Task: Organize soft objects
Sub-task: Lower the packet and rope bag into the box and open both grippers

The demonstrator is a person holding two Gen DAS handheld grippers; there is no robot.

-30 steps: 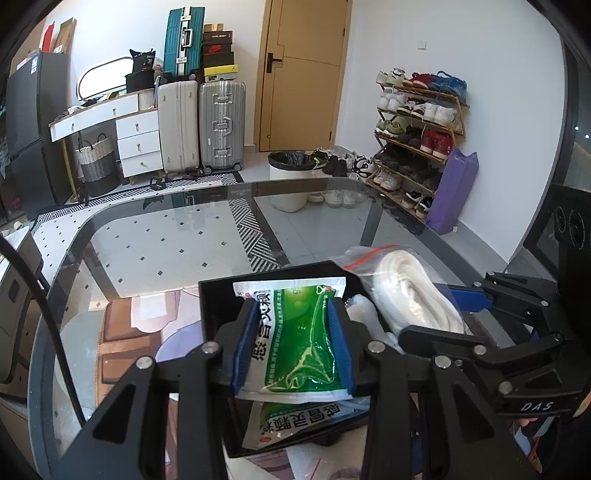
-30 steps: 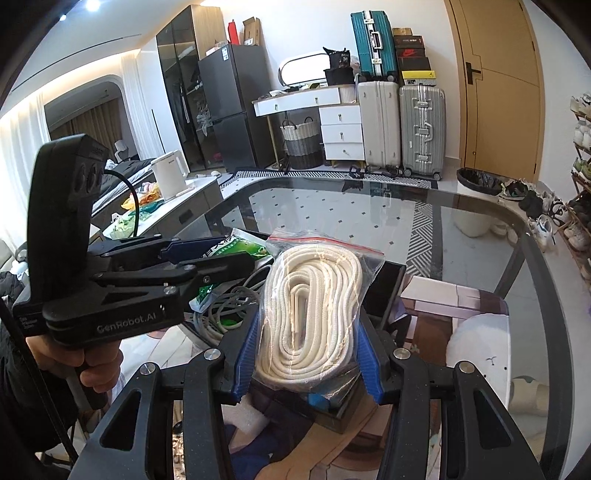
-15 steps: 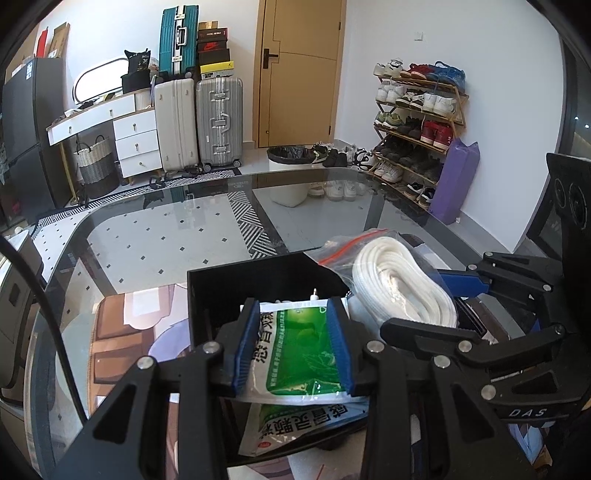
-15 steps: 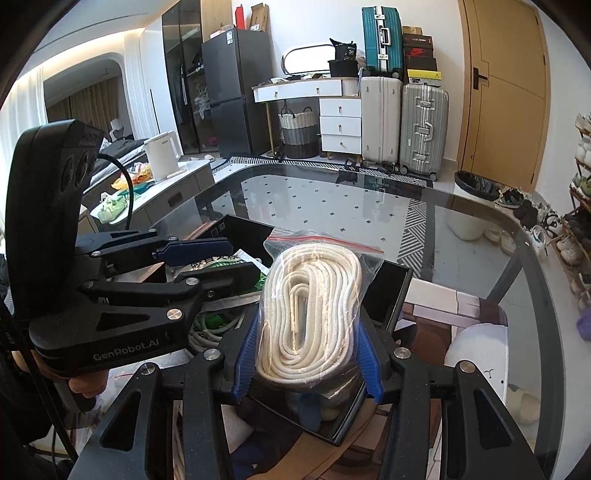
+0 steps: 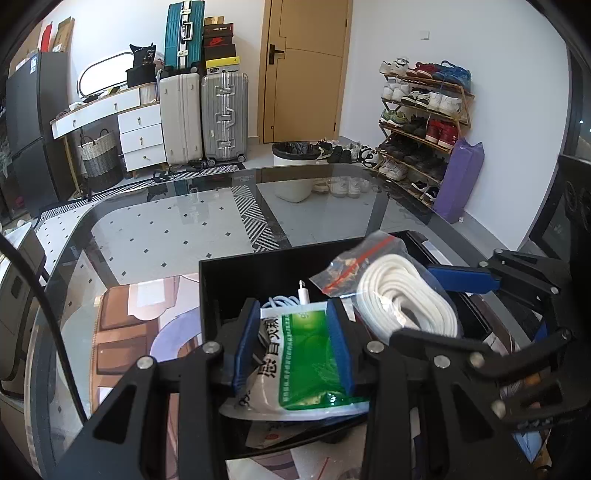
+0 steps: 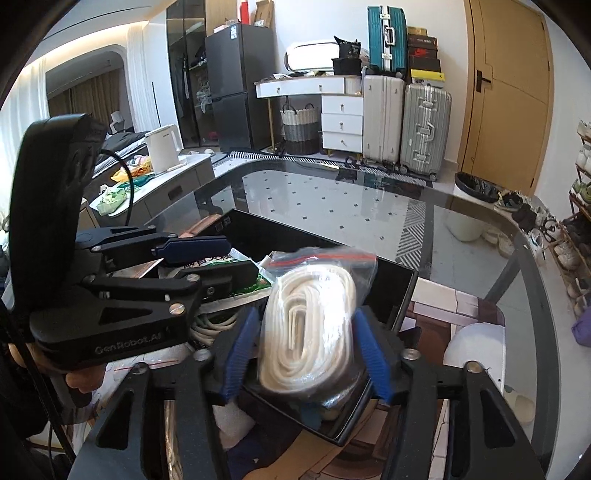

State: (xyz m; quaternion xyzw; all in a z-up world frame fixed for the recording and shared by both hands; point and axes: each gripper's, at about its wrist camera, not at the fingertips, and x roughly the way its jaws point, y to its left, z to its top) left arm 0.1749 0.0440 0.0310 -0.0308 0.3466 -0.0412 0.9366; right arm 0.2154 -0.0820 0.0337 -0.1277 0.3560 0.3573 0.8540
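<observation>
Over the black bin [image 5: 229, 291] at six o'clock, the left gripper [image 5: 295, 343] pinches the green sachet [image 5: 306, 365] and should lower before letting go, while the right gripper [image 6: 306, 354], spread, leaves the bagged white rope [image 6: 306, 332] at its three o'clock.

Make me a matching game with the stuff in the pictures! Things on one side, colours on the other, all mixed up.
Things:
1. packet held in the left tongs
2. rope in the bag between the right tongs
3. box on the glass table
4. tall suitcase up high by the wall

Colours:
A. black
B. teal
C. green and white
D. white

Pairs: 1-C, 2-D, 3-A, 4-B
</observation>
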